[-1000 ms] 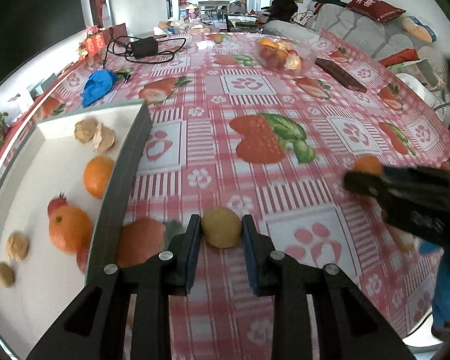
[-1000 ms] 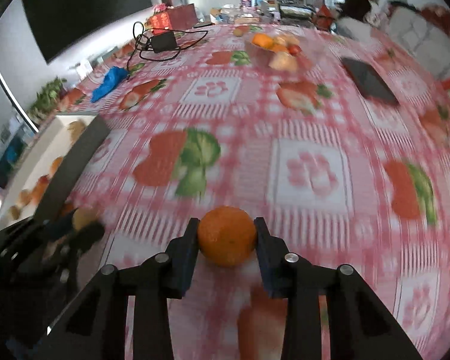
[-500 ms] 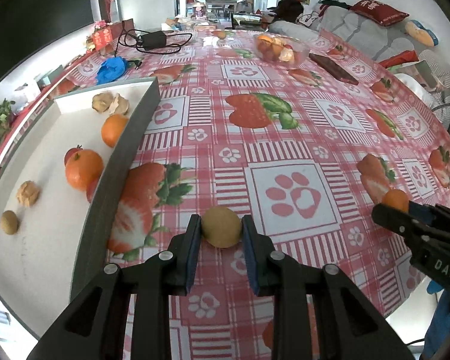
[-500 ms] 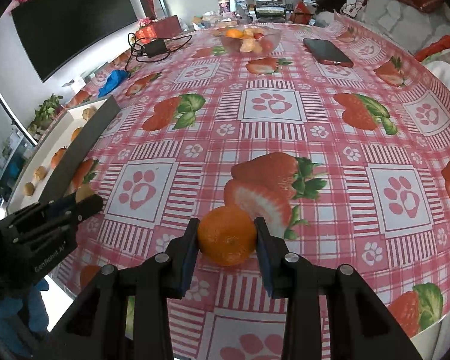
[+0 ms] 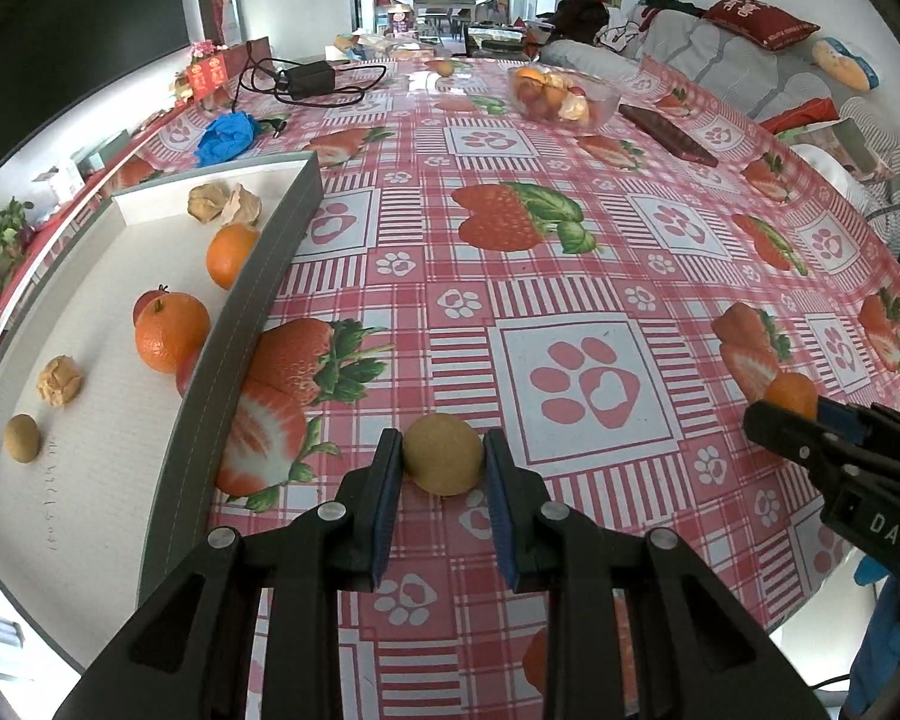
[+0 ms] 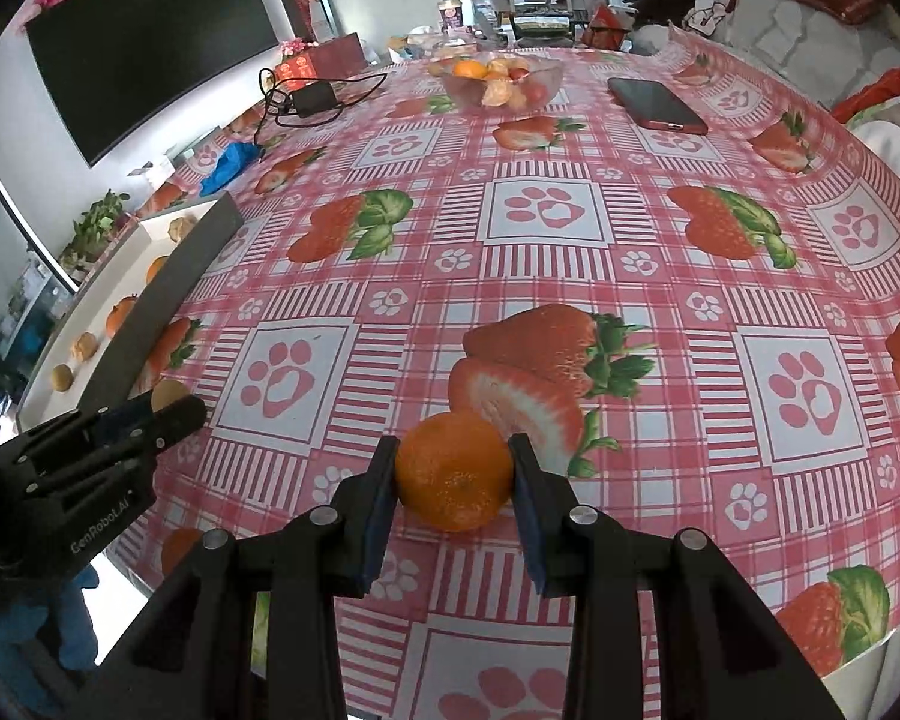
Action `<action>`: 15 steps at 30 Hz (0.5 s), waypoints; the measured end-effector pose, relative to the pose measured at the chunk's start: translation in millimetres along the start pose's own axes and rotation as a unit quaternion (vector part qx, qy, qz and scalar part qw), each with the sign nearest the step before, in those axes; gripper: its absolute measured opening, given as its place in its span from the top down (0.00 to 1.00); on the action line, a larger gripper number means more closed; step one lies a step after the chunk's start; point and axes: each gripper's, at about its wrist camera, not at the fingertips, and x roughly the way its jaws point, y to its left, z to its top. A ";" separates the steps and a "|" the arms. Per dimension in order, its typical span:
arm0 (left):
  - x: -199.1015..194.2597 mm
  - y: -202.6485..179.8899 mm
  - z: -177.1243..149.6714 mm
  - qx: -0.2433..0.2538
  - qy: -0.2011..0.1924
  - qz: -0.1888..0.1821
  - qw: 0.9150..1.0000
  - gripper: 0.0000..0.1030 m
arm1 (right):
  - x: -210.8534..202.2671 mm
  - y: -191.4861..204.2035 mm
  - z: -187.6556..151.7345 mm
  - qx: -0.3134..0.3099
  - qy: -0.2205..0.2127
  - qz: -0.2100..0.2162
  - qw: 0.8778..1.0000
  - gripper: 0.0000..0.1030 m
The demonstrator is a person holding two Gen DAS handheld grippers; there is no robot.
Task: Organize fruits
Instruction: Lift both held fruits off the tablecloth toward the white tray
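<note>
Left wrist view looks forward and steeply down along its own black fingers [image 5: 384, 474], close over the pink checked tablecloth with strawberry and paw prints [image 5: 576, 276], the white grey-walled tray [image 5: 252, 300] just to its left. Right wrist view sits at the same downward tilt, close above the same cloth [image 6: 540, 252], further right. Each catches the other's gripper at its frame edge. Both share the clear glass fruit bowl [image 5: 564, 99] [image 6: 498, 81], tray [image 6: 168, 288] and far room.

A small round tan-brown fruit [image 5: 443, 461] and a dimpled orange mandarin [image 6: 453, 479] (each clamped between gripper pads) hang above the tablecloth.
</note>
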 end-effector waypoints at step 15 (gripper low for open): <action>-0.2 -0.3 0.2 -0.001 0.000 0.000 1.000 0.71 | 0.5 1.5 -0.7 -0.003 0.004 -0.002 1.000 0.64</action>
